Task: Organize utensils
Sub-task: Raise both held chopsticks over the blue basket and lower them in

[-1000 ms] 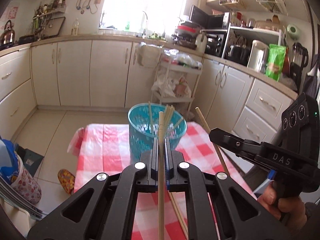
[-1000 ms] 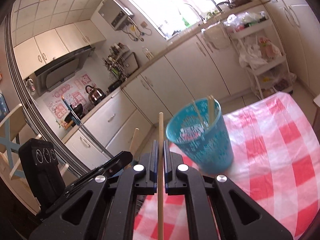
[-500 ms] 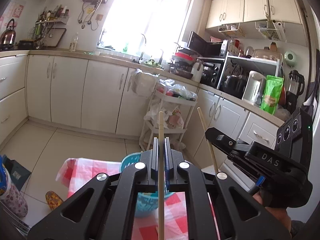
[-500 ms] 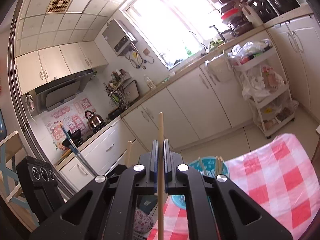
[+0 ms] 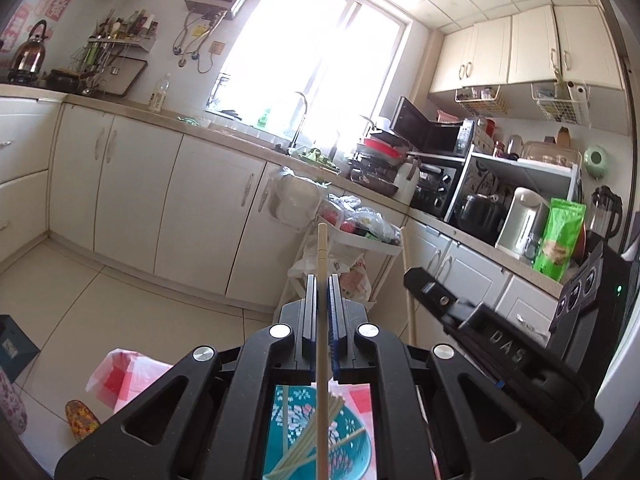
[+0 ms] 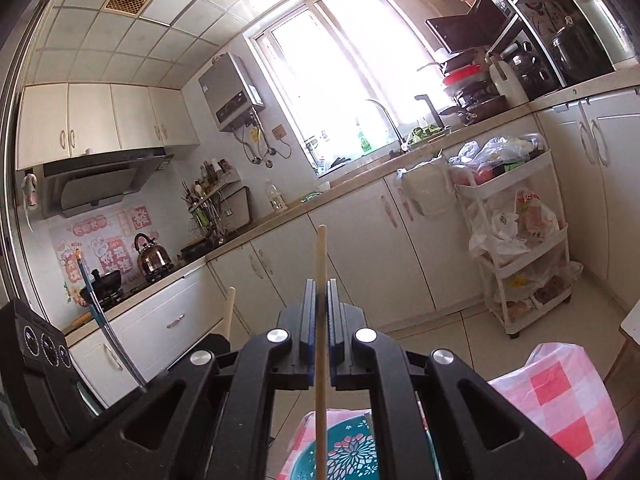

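My left gripper [image 5: 321,284] is shut on a wooden chopstick [image 5: 322,256] that sticks up past its fingertips and runs down through the jaws. Below it, seen between the gripper's arms, stands the teal cup [image 5: 352,440] with several chopsticks [image 5: 308,440] inside. My right gripper [image 6: 319,288] is likewise shut on a wooden chopstick [image 6: 321,252], and the teal cup [image 6: 352,452] sits low beneath it. In the left wrist view the right gripper [image 5: 416,280] appears at the right with its chopstick [image 5: 409,288]. The other chopstick tip [image 6: 229,312] shows at the left of the right wrist view.
The red-and-white checked tablecloth [image 6: 568,400] lies under the cup. A white trolley [image 6: 516,232] stacked with bags stands against the cream cabinets [image 5: 132,200]. Appliances crowd the counter [image 5: 520,216] on the right. A slipper [image 5: 82,420] lies on the tiled floor.
Both grippers have risen and tilted up, each keeping its chopstick. The cup has dropped from the middle of both views to the bottom edge, now seen from above.
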The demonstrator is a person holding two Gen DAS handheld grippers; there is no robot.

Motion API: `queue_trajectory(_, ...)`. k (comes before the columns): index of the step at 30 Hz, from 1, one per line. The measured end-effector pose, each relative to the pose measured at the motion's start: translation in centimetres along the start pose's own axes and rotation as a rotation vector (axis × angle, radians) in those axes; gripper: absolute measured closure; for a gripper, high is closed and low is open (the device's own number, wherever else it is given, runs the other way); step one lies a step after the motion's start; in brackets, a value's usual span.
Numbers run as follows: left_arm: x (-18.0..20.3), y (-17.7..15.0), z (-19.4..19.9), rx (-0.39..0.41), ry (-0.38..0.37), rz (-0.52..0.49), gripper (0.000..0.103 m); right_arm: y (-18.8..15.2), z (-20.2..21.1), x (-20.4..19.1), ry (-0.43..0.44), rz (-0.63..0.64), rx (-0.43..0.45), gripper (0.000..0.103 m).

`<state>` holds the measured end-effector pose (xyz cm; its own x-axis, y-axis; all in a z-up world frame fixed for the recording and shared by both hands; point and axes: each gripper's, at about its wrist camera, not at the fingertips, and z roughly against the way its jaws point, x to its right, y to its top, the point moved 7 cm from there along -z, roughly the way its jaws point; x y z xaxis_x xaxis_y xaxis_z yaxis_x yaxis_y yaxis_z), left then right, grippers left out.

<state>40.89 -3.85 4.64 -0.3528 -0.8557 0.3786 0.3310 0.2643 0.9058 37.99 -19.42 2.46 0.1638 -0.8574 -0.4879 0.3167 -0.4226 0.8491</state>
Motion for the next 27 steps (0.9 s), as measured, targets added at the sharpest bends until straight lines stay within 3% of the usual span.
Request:
queue_trajectory(13, -2.8, -1.8, -5.8, 0.013, 0.001, 0.097, 0.098, -2.6, -5.4, 2.4, -0.06, 0.03, -0.106, 0.097)
queue_trajectory(27, -4.0, -3.9, -7.9, -0.01, 0.028, 0.113, 0.098, -5.4, -7.8, 2.8, -0.071, 0.062, -0.246, 0.097)
